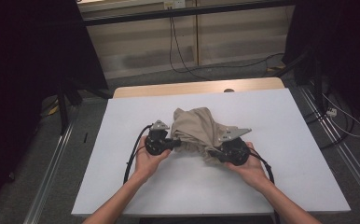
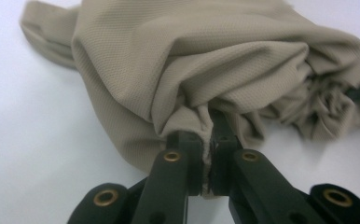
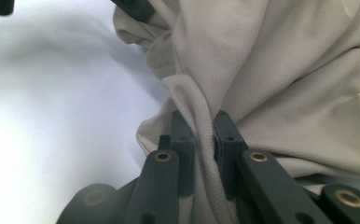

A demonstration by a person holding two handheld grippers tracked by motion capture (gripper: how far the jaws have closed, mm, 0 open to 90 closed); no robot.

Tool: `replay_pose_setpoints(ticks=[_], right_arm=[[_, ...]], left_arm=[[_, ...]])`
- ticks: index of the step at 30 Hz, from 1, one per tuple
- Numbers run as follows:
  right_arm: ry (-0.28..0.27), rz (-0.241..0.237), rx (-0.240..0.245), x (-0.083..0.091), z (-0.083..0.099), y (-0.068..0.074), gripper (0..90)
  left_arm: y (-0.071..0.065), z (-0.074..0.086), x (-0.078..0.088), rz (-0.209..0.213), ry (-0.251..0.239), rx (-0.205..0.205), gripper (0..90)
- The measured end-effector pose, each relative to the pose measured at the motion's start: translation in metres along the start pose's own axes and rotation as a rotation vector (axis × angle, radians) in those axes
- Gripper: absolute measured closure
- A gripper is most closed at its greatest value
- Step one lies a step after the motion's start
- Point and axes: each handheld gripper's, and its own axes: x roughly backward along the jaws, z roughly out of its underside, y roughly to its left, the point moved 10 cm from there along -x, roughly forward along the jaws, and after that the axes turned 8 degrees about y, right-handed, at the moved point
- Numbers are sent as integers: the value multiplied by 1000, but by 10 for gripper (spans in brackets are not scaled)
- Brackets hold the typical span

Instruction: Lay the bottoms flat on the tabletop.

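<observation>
Beige knit cloth (image 1: 194, 128), a single bunched piece with a fine pique weave, sits gathered in a loose heap near the middle of our white worktop (image 1: 122, 186). Its folds run in soft ridges toward both pinch points, and one rounded lobe trails off at the far side in the left gripper view (image 2: 47, 32). We count one cloth, two grippers and two hands. Our left gripper (image 1: 172, 143) is clamped on a thin tuck at the cloth's left edge; in the left gripper view (image 2: 209, 154) the jaws meet with only a sliver of fabric between them. Our right gripper (image 1: 215, 153) is clamped on a thicker fold at the cloth's right side, and in the right gripper view (image 3: 204, 135) the fabric passes down between the jaws. Each hand (image 1: 146, 161) cradles its gripper from below, the right hand (image 1: 250, 168) likewise. We see no containers on the worktop.
</observation>
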Motion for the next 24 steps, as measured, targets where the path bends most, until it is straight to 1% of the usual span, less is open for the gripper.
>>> replay_pose_setpoints(ticks=[1, 2, 4, 5, 7, 8, 9, 10, 11, 12, 13, 14, 15, 16, 17, 18, 19, 20, 21, 22, 23, 24], right_arm=[[4, -10, -1, 6, 9, 6, 812], [8, -8, 1, 8, 14, 7, 812], [9, -6, 0, 14, 20, 10, 809], [9, -6, 0, 14, 20, 10, 809], [11, -9, 4, 19, 26, 13, 806], [10, -11, 4, 22, 29, 15, 804], [10, -14, 4, 24, 32, 16, 801], [13, -15, 4, 26, 35, 18, 796], [15, -17, 4, 28, 38, 19, 776], [17, -15, 8, 30, 40, 20, 737], [17, -12, 13, 32, 40, 21, 667], [10, -14, 11, 34, 39, 22, 578], [-2, -17, 11, 37, 36, 22, 507], [-36, 7, 5, 42, 26, 20, 421], [-36, 7, 5, 42, 26, 20, 421], [-50, 18, -2, 45, 20, 18, 394], [-58, 39, -2, 46, 13, 15, 380], [-71, 56, -5, 47, 6, 12, 376], [-95, 64, -18, 48, -2, 8, 379], [-108, 71, -33, 46, -9, 5, 373], [-114, 77, -32, 42, -16, 2, 368], [-109, 93, -8, 34, -24, -2, 359]], left_arm=[[-7, 5, 3, 20, -1, -1, 872], [-13, 10, 6, 27, 10, -14, 872], [-26, 21, 12, 43, 22, -41, 872], [-32, 27, 15, 52, 31, -57, 872], [-44, 39, 22, 83, 37, -60, 872], [-50, 45, 25, 102, 47, -70, 872], [-55, 51, 28, 107, 56, -73, 872], [-60, 57, 30, 125, 63, -73, 872], [-64, 61, 33, 141, 69, -78, 871], [-67, 65, 36, 145, 67, -85, 869], [-69, 66, 38, 152, 62, -81, 860], [-70, 66, 41, 156, 52, -79, 823], [-69, 65, 45, 153, 34, -83, 749], [-67, 62, 47, 135, 19, -96, 645], [-64, 59, 49, 119, 8, -100, 645], [-62, 56, 51, 111, 1, -103, 634], [-60, 52, 53, 108, -14, -98, 633], [-58, 48, 54, 104, -23, -99, 627], [-55, 44, 55, 91, -37, -98, 610], [-53, 39, 56, 85, -54, -91, 596], [-50, 33, 57, 75, -70, -88, 588], [-47, 27, 57, 61, -80, -88, 568]])
